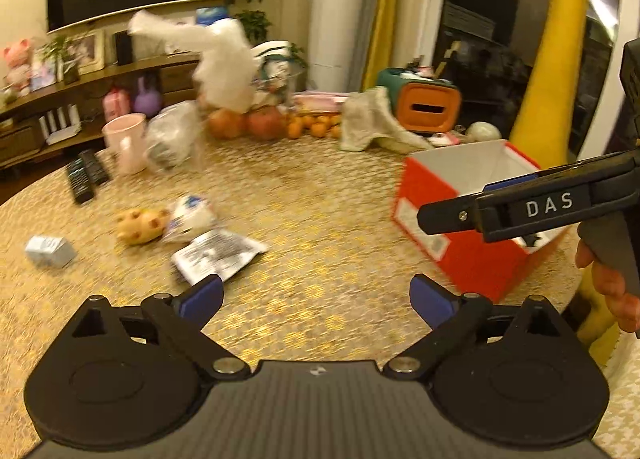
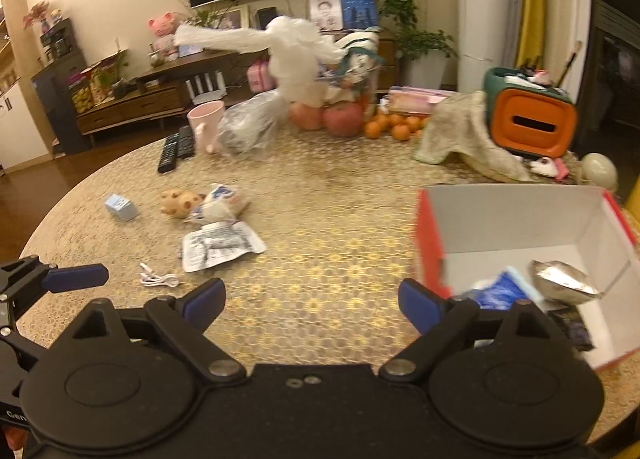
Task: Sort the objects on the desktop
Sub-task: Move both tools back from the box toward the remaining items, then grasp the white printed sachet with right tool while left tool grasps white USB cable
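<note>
Both grippers, left gripper [image 1: 316, 295] and right gripper [image 2: 312, 301], hover with jaws spread and empty, ready for the printed packet [image 2: 220, 245] ahead-left; red box [image 2: 430, 243] right.

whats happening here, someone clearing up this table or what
A person with a two-finger gripper in each hand is sorting clutter on a round gold-patterned table into a red cardboard box with a white inside. The box already holds a blue packet and a silver foil pouch. Both the left gripper and the right gripper are open and empty. A white printed sachet, a white cable and a small tan toy still lie on the table.
</note>
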`<control>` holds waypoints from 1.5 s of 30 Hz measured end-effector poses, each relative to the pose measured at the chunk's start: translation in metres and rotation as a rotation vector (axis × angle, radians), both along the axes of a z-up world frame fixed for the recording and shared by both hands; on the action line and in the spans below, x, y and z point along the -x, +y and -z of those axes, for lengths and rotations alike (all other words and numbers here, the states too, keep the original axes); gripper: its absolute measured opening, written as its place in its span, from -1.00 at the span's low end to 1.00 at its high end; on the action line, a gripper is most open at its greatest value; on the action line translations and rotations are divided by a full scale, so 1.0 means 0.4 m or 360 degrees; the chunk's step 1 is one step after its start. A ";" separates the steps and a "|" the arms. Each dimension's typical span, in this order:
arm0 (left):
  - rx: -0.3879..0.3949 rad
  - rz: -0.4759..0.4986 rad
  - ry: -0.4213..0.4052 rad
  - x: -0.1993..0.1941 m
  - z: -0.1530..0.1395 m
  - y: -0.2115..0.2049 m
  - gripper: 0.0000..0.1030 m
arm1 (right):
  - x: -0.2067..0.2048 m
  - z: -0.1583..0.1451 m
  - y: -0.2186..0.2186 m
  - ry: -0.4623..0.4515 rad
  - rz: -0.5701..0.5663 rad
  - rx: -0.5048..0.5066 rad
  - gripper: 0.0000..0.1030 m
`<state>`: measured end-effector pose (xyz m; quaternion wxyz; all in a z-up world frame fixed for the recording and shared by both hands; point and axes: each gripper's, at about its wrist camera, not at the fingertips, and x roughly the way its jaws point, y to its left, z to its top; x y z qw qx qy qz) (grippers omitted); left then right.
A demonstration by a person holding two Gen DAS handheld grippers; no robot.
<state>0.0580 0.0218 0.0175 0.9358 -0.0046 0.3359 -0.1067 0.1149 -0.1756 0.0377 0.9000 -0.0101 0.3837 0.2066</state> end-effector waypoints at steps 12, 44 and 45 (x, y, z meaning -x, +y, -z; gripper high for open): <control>0.0018 -0.0226 0.0044 -0.033 0.086 0.167 0.94 | -0.071 0.066 0.153 0.0062 -0.0083 0.0005 0.81; -0.0070 -0.0262 0.0115 -0.160 0.243 0.264 0.94 | -0.373 0.256 0.471 0.0302 0.0088 0.0100 0.81; -0.0068 -0.0263 0.0115 -0.161 0.246 0.265 0.94 | -0.376 0.264 0.478 0.0304 0.0086 0.0119 0.81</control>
